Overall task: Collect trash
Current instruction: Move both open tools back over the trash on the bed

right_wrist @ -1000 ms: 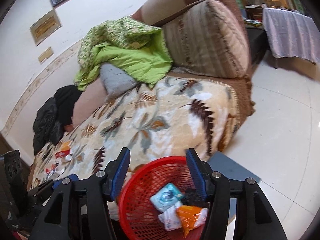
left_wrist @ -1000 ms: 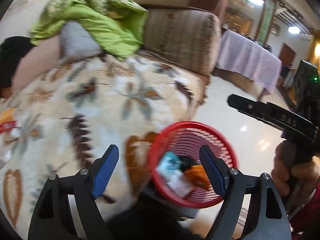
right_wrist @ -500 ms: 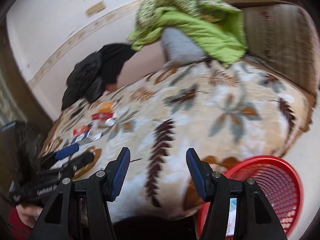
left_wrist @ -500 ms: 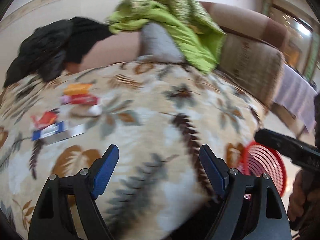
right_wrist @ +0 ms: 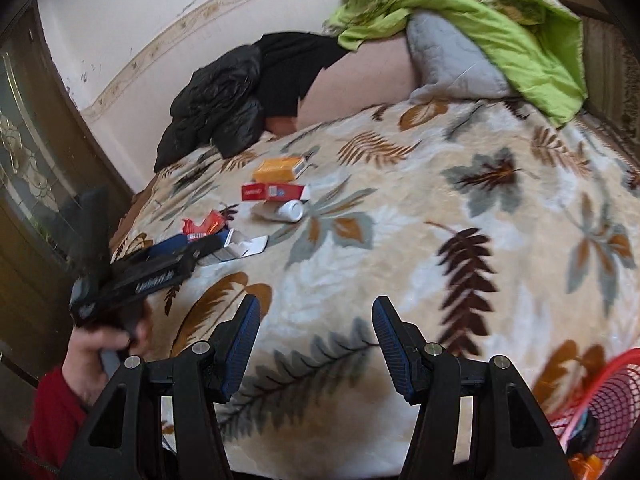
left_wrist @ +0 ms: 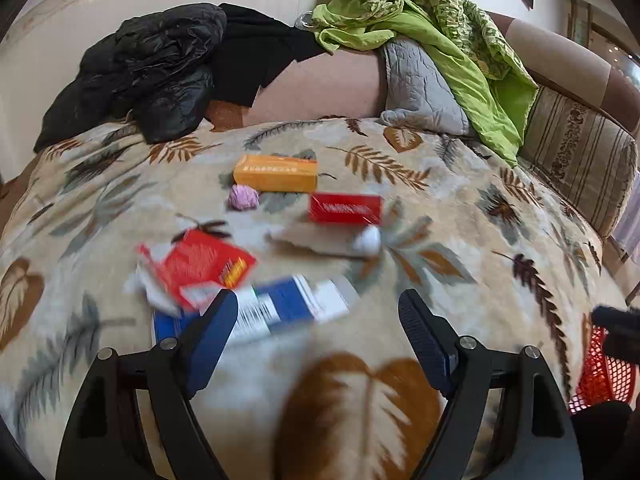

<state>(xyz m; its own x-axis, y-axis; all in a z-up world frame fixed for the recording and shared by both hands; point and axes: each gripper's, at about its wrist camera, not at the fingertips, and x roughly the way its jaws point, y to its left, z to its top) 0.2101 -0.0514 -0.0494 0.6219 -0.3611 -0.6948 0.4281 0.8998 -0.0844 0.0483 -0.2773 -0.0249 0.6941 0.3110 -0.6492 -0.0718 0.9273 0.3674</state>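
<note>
Trash lies scattered on a leaf-patterned blanket (left_wrist: 460, 208). Farthest back is an orange box (left_wrist: 276, 173), with a pink crumpled ball (left_wrist: 243, 197) and a red box (left_wrist: 345, 208) just in front of it. A white cup (left_wrist: 367, 240), a red wrapper (left_wrist: 200, 266) and a blue-and-white box (left_wrist: 276, 310) lie closer. My left gripper (left_wrist: 318, 324) hangs open just short of the blue-and-white box, nothing between its pads. My right gripper (right_wrist: 316, 328) is open over bare blanket (right_wrist: 400, 240), well short of the orange box (right_wrist: 280, 169) and red box (right_wrist: 274, 192). The red mesh basket (right_wrist: 600, 396) sits at the lower right.
A black jacket (left_wrist: 152, 68), a grey cushion (left_wrist: 420, 84) and a green quilt (left_wrist: 440, 36) are piled against the sofa back. A striped armrest (left_wrist: 580, 168) closes the right end. In the right wrist view a hand (right_wrist: 100, 344) in a red sleeve holds the left gripper beside a dark door (right_wrist: 36, 200).
Both grippers have swung left from over the red basket to the littered part of the blanket. The basket has slid to the right edge of both views. Both pairs of jaws kept their width.
</note>
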